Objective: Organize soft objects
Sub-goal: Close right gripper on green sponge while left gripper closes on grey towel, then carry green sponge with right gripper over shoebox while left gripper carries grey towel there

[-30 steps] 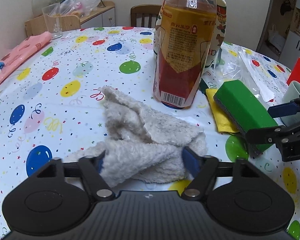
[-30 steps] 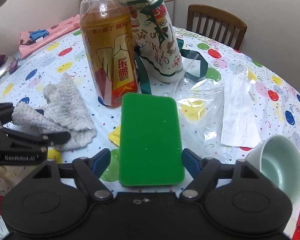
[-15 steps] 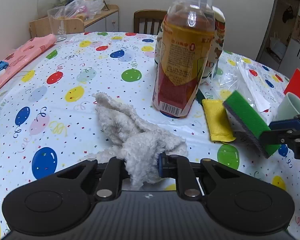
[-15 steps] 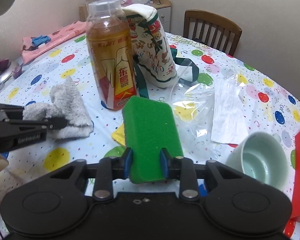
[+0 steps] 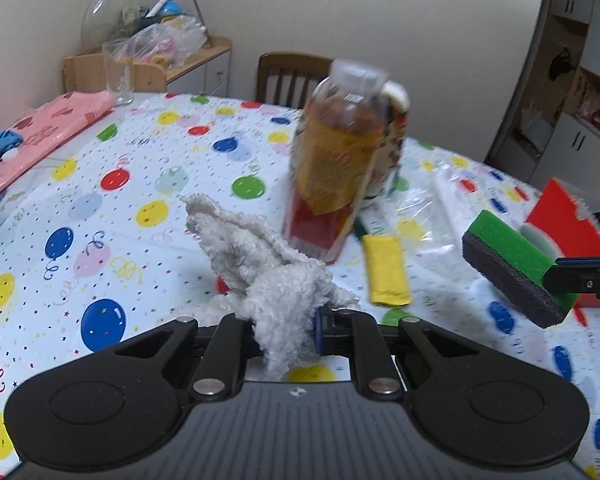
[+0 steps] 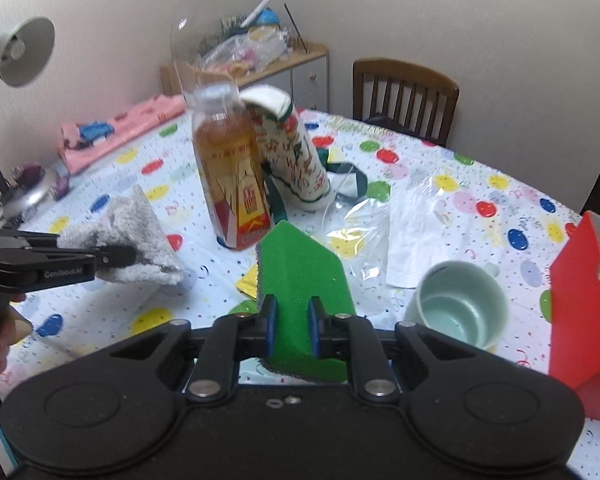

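Note:
My left gripper (image 5: 286,330) is shut on a fluffy grey-white towel (image 5: 260,256) and holds it above the balloon-print tablecloth (image 5: 100,208); it also shows in the right wrist view (image 6: 136,236). My right gripper (image 6: 292,330) is shut on a green sponge (image 6: 304,280) with a dark scouring underside, lifted off the table; the sponge shows at the right of the left wrist view (image 5: 512,264). A yellow cloth (image 5: 386,276) lies flat on the table beside the bottle.
A tall tea bottle (image 5: 336,168) stands mid-table with a printed fabric pouch (image 6: 296,152) behind it. Clear plastic wrap (image 6: 364,216), a pale green mug (image 6: 456,304) and a red box (image 6: 580,292) are to the right. A pink cloth (image 5: 40,136) lies at the far left.
Both grippers closed, the left on the towel and the right on the sponge, then lifted them off the table. The yellow cloth under the sponge became visible.

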Demonstrator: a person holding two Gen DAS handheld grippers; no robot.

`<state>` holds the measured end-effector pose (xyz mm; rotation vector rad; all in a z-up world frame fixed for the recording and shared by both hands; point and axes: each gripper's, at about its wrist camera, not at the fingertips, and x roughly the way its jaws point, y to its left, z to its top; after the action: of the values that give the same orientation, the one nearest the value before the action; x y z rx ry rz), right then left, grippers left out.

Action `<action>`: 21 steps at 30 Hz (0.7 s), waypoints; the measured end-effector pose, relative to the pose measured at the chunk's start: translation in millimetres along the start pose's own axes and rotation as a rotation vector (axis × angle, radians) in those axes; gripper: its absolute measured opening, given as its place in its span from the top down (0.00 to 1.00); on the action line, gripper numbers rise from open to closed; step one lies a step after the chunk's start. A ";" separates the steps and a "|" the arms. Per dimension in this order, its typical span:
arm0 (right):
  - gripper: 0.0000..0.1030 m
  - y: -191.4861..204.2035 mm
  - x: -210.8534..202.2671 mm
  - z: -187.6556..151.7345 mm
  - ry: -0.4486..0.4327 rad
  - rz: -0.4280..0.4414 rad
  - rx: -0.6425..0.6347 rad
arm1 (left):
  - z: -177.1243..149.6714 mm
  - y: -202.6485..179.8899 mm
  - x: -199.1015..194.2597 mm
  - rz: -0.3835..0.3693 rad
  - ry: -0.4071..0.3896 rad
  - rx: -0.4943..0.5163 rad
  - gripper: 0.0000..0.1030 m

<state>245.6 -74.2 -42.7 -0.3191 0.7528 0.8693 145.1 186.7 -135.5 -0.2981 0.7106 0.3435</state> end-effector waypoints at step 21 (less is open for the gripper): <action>0.86 -94.0 -139.0 -8.1 -0.213 -0.114 0.149 | 48.6 -139.8 -89.1 -0.298 -0.145 0.171 0.87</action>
<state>258.1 -216.1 46.3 -0.1329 0.5913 0.7219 166.8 60.7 -19.3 -0.2104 0.5393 0.0201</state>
